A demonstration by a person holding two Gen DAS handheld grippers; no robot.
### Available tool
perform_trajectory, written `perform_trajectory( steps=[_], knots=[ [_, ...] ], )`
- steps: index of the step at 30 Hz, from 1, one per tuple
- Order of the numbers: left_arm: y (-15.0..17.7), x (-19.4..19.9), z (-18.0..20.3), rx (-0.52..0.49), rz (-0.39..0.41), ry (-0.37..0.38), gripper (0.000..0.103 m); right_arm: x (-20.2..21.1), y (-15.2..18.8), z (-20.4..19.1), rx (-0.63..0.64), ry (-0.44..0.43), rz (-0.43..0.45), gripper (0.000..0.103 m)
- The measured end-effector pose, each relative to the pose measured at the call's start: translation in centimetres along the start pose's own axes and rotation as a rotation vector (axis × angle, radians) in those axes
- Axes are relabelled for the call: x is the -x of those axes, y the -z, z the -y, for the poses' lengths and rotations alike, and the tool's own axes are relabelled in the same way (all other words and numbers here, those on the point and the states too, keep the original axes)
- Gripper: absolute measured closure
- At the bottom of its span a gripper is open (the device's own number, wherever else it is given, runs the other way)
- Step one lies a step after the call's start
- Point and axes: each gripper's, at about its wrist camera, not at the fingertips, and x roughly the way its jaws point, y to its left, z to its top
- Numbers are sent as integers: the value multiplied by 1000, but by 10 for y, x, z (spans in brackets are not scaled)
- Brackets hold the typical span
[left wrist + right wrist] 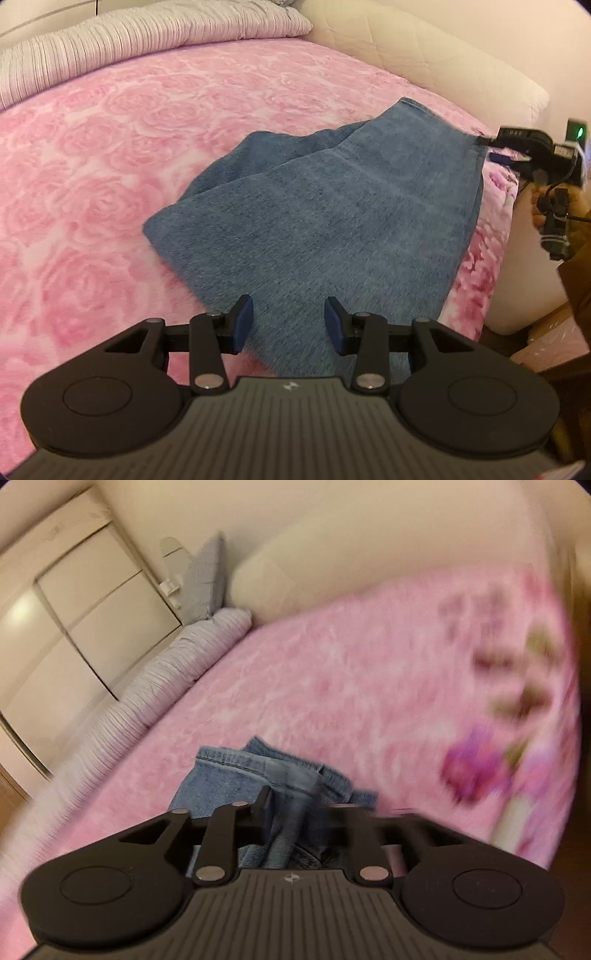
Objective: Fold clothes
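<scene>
Folded blue jeans (pixel 332 206) on the pink rose-patterned blanket (pixel 92 166) of the bed, lying flat. Long axis in the left wrist view running from the near edge by the camera up and to the right, ending in a narrow hemmed end (pixel 410 101) toward the cream padded bed surround (pixel 424 48). Folded edge on the left, with a rounded corner (pixel 155 225) pointing left. Right long edge close to the side of the bed.

Left tongs (pixel 289 325) over the near end of the jeans, blue pads (pixel 243 323) apart, denim showing in the gap. Cannot tell whether the pads touch the cloth; no pinch on it seen, so released.

Right tongs (pixel 491 147) at the far right corner of the jeans in the left wrist view, just beside the cloth edge, carried by a hand (pixel 539 206) in a brown sleeve (pixel 580 280). In the right wrist view, right tongs (pixel 306 812) parted, with bunched denim, hem and stitched seam (pixel 236 760) lying between and beyond the fingers (pixel 264 801); picture blurred on the right finger. Fingers wide of the cloth, not pressing: released.

Striped pale pillow (pixel 129 40) along the far side of the bed, well apart from the jeans.
</scene>
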Motion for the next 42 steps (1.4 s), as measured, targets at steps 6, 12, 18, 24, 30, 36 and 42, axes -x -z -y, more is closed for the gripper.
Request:
perform_trajectory(
  steps=[6, 12, 18, 24, 30, 36, 42],
  knots=[
    [12, 5, 18, -69, 2, 26, 67, 34, 28, -46, 309, -26, 32, 54],
    [27, 5, 27, -85, -22, -45, 68, 22, 58, -34, 296, -17, -152, 57],
    [33, 23, 39, -63, 12, 18, 69, 73, 61, -49, 277, -104, -117, 57],
    [46, 4, 47, -43, -12, -34, 66, 54, 111, -63, 346, -108, -303, 58],
    [45, 30, 56, -25, 10, -66, 68, 88, 120, -74, 356, -110, -272, 57],
    [55, 45, 63, -5, -20, -135, 66, 116, 131, -85, 342, -102, -294, 57],
    [55, 79, 69, -18, 43, -171, 60, 162, 133, -105, 386, -101, -232, 47]
  ],
)
